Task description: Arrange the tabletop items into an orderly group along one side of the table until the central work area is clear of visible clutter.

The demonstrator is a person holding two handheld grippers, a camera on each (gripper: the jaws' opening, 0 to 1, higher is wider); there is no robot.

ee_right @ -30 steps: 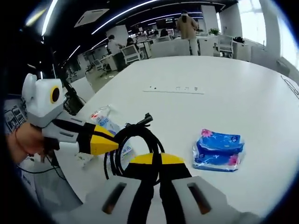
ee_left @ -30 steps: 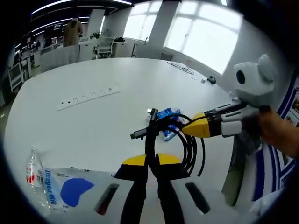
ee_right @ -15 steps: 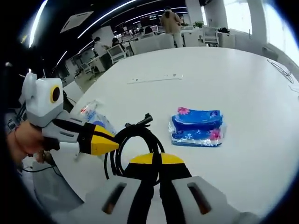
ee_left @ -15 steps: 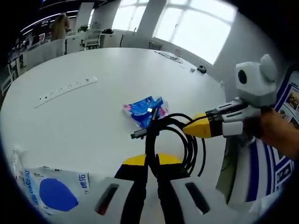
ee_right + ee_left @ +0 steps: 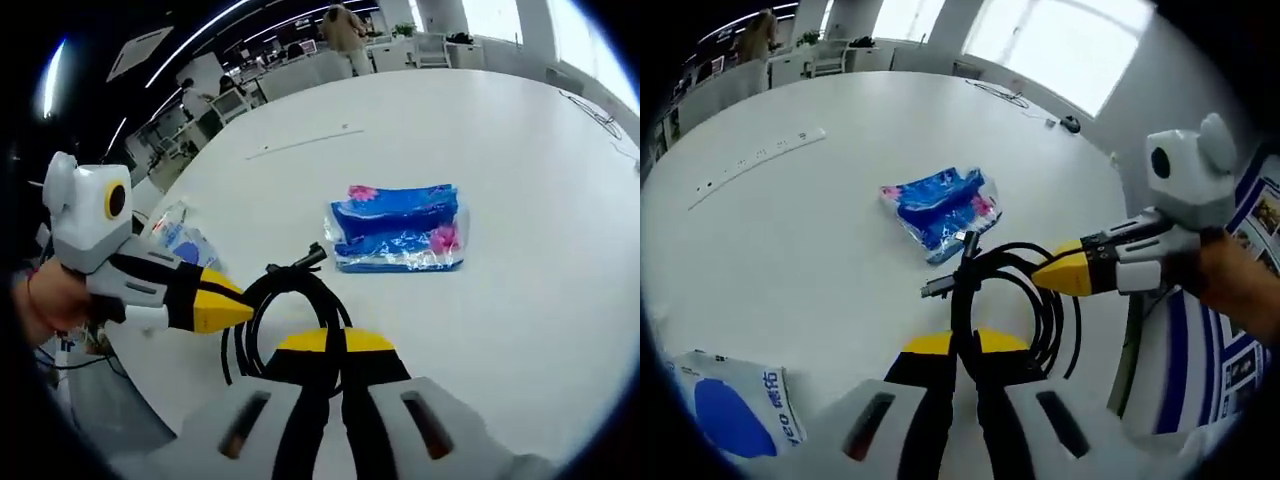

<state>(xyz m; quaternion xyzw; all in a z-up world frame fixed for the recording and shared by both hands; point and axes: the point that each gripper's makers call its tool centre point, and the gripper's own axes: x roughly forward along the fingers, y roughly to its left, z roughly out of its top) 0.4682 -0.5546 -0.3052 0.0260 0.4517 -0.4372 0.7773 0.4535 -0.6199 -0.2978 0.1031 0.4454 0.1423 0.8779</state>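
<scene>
Both hand-held grippers, left [image 5: 964, 345] and right [image 5: 333, 343], still pinch the coiled black cable [image 5: 1012, 290] above the counter [image 5: 820, 230]; the blue tissue pack [image 5: 397, 227] now appears closer, the white pouch [image 5: 730, 415] lower.

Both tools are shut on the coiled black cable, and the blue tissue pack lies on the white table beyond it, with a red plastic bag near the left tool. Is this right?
Not quite: the bag is white with blue print, not red, as the left gripper view shows. The rest holds: the left tool and right tool are shut on the coiled black cable, and the blue tissue pack lies on the white table.
</scene>
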